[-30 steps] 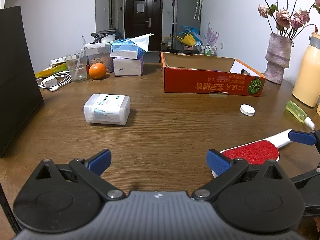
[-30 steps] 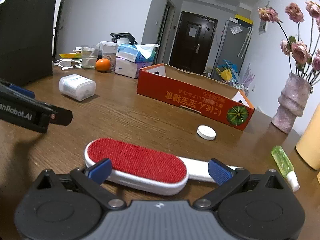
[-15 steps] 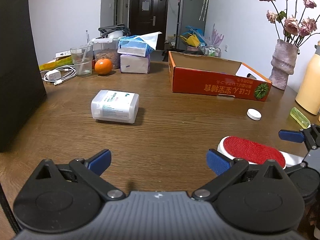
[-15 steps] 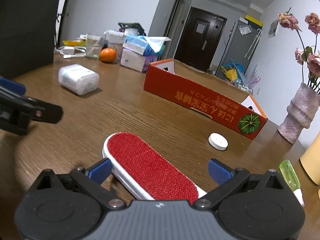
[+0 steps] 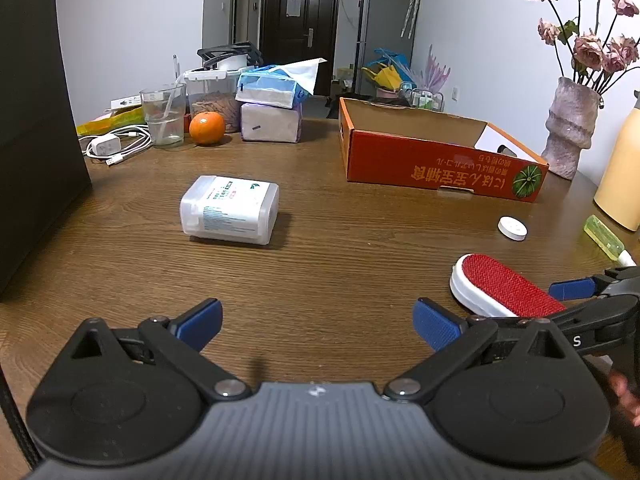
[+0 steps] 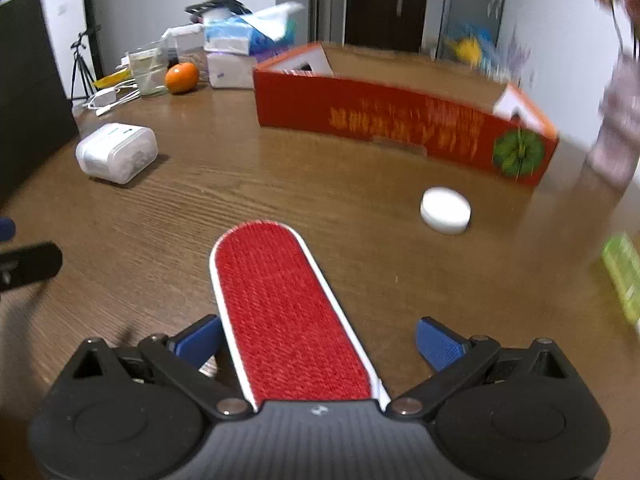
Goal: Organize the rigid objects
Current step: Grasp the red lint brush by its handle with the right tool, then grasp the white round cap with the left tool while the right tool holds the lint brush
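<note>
1. The wooden table (image 5: 328,264) carries everything. It gives you a flat surface to slide the fingers under or beside an object.
2. The red cardboard box (image 5: 432,160) stands open-topped at the far side of the table. Judge it the likely destination for loose rigid items, since its low front wall allows an easy drop from above.
3. The white plastic container (image 5: 230,210) lies on its side, well apart from the box and not yet collected.
4. The lint brush (image 6: 280,312) lies flat, red face up, running lengthwise between your right gripper (image 6: 318,340) fingers. Its jaws stand wide; neither blue pad visibly presses the brush edges, though the left pad sits just beside it. This alignment suits a grasp across the narrow width.
5. Your left gripper (image 5: 318,320) hovers over bare table with jaws wide, holding nothing, clear of the right-hand work.
6. The white round cap (image 6: 445,210) rests near the box front, apart from the brush.
</note>
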A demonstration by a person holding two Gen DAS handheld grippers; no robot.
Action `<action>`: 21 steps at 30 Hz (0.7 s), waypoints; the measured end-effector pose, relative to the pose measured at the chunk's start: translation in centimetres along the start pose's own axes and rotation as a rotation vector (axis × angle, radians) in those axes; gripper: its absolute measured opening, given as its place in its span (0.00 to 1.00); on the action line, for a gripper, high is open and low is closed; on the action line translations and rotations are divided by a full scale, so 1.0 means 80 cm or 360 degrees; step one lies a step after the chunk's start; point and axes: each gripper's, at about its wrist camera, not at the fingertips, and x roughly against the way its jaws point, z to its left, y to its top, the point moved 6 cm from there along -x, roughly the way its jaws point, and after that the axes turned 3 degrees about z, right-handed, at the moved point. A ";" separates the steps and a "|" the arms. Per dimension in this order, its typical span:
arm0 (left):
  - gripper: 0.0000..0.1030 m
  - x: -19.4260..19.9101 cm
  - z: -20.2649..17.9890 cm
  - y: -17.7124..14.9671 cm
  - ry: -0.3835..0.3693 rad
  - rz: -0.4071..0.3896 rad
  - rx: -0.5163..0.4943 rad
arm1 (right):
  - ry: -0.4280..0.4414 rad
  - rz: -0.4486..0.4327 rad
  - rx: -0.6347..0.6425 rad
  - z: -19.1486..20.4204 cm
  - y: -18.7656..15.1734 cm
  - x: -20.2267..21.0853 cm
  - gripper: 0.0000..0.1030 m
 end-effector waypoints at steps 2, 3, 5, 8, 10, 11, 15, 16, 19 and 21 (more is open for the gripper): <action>1.00 -0.001 -0.001 0.000 0.0000 0.0004 0.0002 | 0.0005 0.0012 0.0021 -0.003 -0.002 0.000 1.00; 1.00 -0.002 -0.002 0.000 -0.0003 0.0005 0.0004 | 0.0010 0.0013 0.0030 -0.003 -0.003 0.000 1.00; 1.00 -0.004 -0.002 0.000 -0.0007 0.0010 0.0009 | 0.0023 0.0002 0.0039 -0.002 -0.004 0.003 0.97; 1.00 -0.006 -0.004 0.000 -0.0010 0.0021 0.0012 | 0.0063 -0.0061 0.0087 0.006 -0.007 0.014 0.64; 1.00 -0.007 -0.006 0.000 -0.0010 0.0024 0.0013 | 0.0052 -0.0089 0.0131 0.014 -0.008 0.022 0.53; 1.00 -0.007 -0.007 0.000 -0.0008 0.0025 0.0013 | 0.0048 -0.0096 0.0137 0.017 -0.010 0.024 0.53; 1.00 -0.008 -0.011 0.002 0.0001 0.0028 0.0007 | 0.0042 -0.0150 0.0141 0.018 -0.013 0.030 0.53; 1.00 -0.008 -0.013 0.003 0.0003 0.0030 0.0006 | 0.0048 -0.0166 0.0125 0.016 -0.013 0.032 0.53; 1.00 -0.009 -0.018 0.006 0.0012 0.0030 -0.0002 | 0.0061 -0.0209 0.0077 0.009 -0.013 0.037 0.53; 1.00 -0.010 -0.022 0.009 0.0018 0.0026 -0.0009 | 0.0070 -0.0235 0.0049 0.003 -0.012 0.041 0.53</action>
